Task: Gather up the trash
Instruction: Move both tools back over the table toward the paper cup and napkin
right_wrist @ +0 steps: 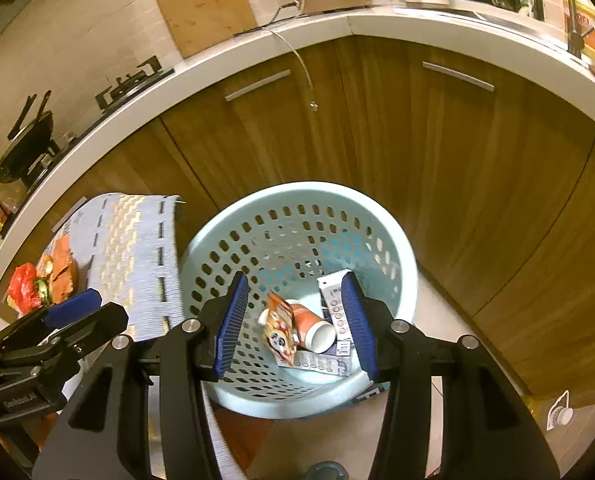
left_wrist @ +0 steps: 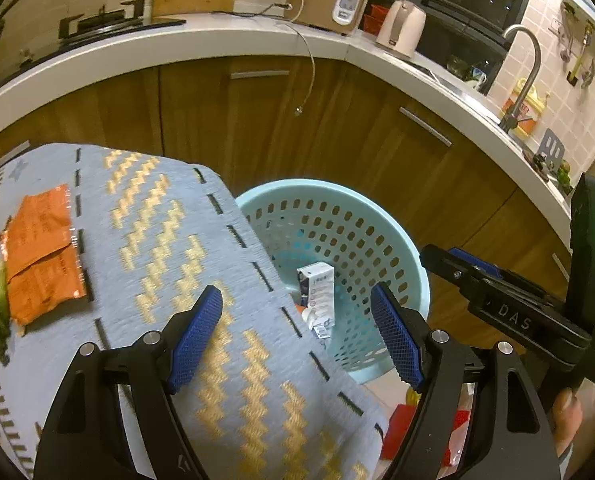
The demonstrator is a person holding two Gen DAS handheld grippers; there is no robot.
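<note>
Curved white counter over wood cabinets runs 9 to 3 o'clock across both my views. Blue-grey woven cloth with gold zigzags covers the surface under my left gripper; its fingers are spread, nothing between them. Pale blue perforated plastic basket sits on the floor at 12 o'clock of my right gripper; fingers parted, nothing gripped. Inside the basket: white carton, orange cup, small printed snack packet, blurred. Orange foil wrapper lies on the cloth at 9 o'clock.
</note>
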